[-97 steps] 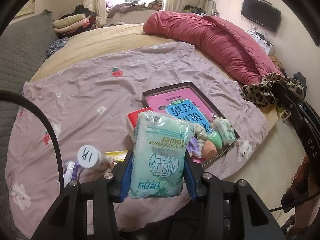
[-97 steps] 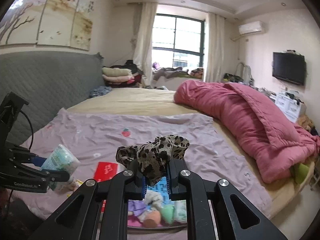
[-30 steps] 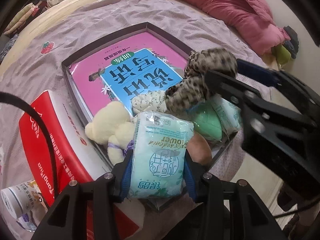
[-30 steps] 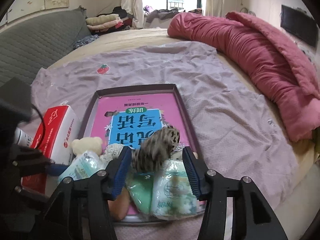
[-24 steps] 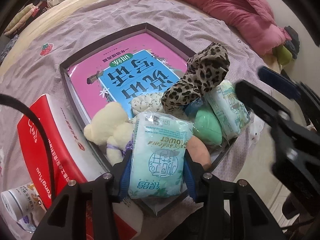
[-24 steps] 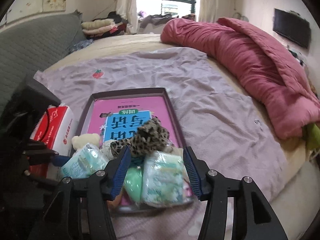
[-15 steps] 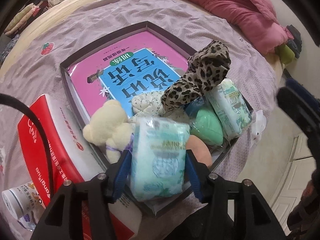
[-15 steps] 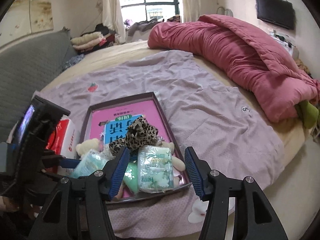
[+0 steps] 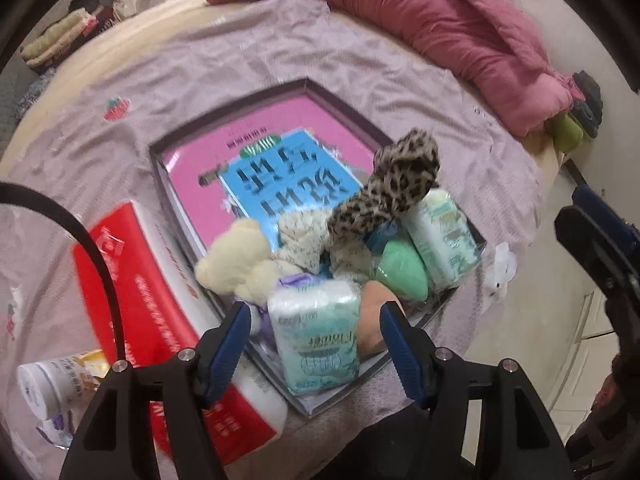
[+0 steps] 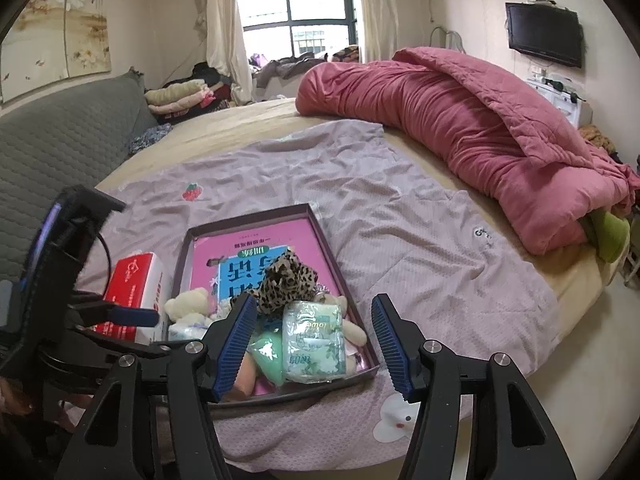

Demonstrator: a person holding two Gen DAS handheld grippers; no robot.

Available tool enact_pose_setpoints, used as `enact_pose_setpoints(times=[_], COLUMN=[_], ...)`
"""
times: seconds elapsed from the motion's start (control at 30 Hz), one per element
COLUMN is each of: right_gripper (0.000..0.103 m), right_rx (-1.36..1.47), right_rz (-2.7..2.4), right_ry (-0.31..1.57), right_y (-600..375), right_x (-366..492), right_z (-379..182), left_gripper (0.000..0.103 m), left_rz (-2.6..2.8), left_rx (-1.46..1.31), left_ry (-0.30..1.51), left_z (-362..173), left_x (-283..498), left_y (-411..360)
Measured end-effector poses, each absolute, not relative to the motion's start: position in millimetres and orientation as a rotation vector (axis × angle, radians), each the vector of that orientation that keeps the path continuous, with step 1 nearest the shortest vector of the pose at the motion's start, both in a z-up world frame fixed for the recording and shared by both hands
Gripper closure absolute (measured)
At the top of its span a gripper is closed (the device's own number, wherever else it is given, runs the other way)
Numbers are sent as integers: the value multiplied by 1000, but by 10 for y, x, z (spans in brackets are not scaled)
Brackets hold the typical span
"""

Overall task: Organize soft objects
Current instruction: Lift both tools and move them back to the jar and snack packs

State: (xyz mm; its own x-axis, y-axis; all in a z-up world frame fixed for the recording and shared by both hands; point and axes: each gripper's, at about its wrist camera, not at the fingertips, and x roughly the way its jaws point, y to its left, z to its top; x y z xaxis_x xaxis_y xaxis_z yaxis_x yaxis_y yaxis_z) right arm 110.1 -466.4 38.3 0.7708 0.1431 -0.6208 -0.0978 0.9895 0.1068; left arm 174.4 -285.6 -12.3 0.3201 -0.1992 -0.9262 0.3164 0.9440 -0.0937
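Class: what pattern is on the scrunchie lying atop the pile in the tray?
Leopard print, tan with dark spots: scrunchie. Clearest in the left wrist view.

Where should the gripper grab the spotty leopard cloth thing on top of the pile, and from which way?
Probably from above. The leopard-print fabric scrunchie sits highest on the soft pile in the dark shallow tray, with one rounded loop sticking up free. Pinching that raised loop across its narrow width looks best: the lower end drapes onto the fluffy cream plush and green sponge, so a side approach could nudge them.
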Motion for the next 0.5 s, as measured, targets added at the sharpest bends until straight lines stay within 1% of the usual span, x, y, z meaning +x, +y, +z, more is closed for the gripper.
enact_pose_setpoints(times=[0.07, 0.33, 0.5], right_gripper=[35, 34, 30], right_rx=[69, 37, 12], right_rz=[134, 166, 215], right_ry=[671, 624, 590], right_y=[-4652, -4447, -4177], right_x=[1080, 976, 912], right_z=[414, 608, 755], left_gripper=[36, 36, 35], left_rz=[-333, -296, -263], left_rx=[99, 35, -7], left_ry=[1179, 1104, 1072], left_z=[-34, 402, 632], left_x=[1726, 1527, 1388], left_y=[-2815, -2519, -2228])
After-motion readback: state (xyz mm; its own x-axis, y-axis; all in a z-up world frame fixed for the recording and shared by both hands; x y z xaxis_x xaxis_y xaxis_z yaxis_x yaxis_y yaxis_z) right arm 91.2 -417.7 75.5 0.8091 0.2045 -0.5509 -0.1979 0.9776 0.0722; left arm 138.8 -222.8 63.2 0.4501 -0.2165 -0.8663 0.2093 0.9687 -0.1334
